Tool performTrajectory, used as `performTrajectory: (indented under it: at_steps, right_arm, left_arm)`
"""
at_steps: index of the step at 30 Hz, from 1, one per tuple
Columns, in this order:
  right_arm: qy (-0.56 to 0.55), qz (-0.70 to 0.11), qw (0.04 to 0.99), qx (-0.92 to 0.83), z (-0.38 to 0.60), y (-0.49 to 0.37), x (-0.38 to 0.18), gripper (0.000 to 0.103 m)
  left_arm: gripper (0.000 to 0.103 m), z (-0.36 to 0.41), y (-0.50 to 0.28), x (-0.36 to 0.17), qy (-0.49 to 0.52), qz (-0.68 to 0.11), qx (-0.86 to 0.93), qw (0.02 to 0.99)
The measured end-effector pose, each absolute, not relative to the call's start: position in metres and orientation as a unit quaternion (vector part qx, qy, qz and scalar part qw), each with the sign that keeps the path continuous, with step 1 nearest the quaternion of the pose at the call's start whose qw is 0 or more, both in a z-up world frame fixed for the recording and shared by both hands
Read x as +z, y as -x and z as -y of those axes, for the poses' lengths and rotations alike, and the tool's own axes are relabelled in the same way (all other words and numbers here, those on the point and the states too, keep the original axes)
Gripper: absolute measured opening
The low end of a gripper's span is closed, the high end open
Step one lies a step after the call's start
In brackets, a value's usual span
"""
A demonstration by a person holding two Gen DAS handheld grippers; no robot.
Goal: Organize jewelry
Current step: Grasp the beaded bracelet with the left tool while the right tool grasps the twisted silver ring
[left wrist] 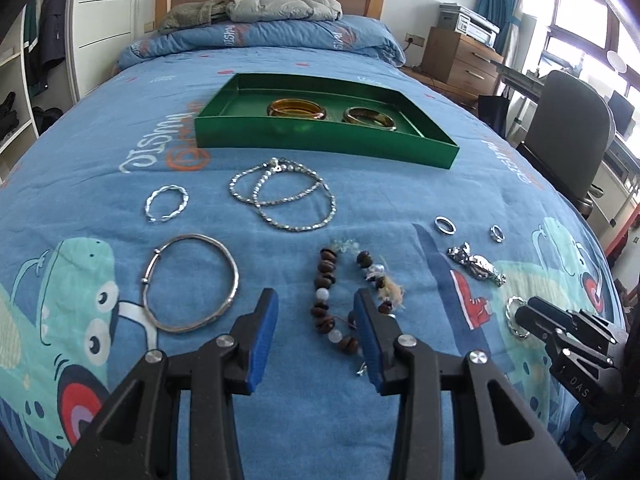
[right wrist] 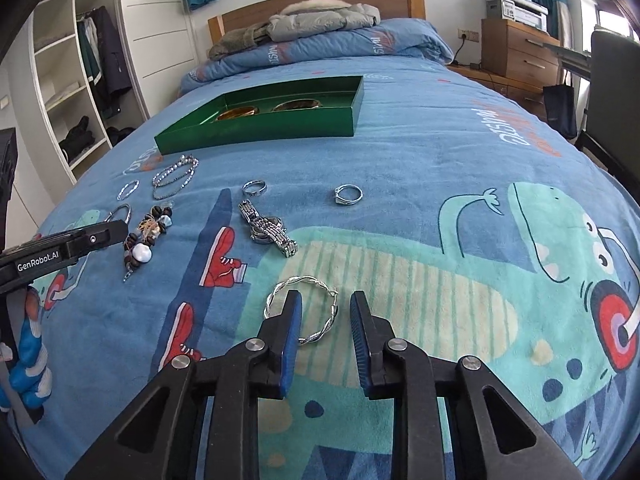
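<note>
On the blue bedspread my left gripper (left wrist: 315,294) stands open low over a brown bead bracelet (left wrist: 324,276), whose left strand lies between the fingers, untouched. A plain silver bangle (left wrist: 192,280) lies to its left. My right gripper (right wrist: 326,296) is open around the right side of a twisted silver bangle (right wrist: 308,279); the left finger stands inside the loop and the pads do not press on it. Farther up the bed sits a green box (left wrist: 320,144) holding two amber bangles (left wrist: 296,110).
A silver chain (left wrist: 284,196) and a small twisted bangle (left wrist: 166,202) lie in front of the box. A watch (right wrist: 268,226) and two rings (right wrist: 254,188) (right wrist: 349,194) lie beyond my right gripper. A folded quilt and jackets fill the bed's head; a chair stands at the right.
</note>
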State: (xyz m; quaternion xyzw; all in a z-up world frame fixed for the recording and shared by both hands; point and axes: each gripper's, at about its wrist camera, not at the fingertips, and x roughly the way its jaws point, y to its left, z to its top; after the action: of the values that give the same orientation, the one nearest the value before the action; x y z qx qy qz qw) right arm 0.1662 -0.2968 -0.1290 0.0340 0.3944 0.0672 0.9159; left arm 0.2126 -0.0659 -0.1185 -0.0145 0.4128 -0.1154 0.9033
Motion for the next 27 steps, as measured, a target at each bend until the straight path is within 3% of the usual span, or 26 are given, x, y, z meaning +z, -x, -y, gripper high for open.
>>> performTrajectory:
  at_steps: [11, 14, 18, 27]
  right_arm:
    - [0.053, -0.414, 0.906, 0.073, 0.278, -0.184, -0.136, 0.018]
    - [0.088, -0.42, 0.9, 0.074, 0.271, -0.186, -0.137, 0.015]
    - [0.112, -0.417, 0.9, 0.066, 0.265, -0.186, -0.137, 0.006]
    - [0.079, -0.384, 0.919, 0.052, 0.269, -0.177, -0.125, 0.005]
  left_arm:
    - [0.031, 0.089, -0.23, -0.136, -0.024, -0.428, -0.112, 0.897]
    - [0.025, 0.093, -0.232, -0.136, -0.033, -0.425, -0.112, 0.897]
    - [0.009, 0.096, -0.232, -0.135, -0.039, -0.42, -0.111, 0.9]
    - [0.009, 0.096, -0.219, -0.12, -0.046, -0.396, -0.099, 0.912]
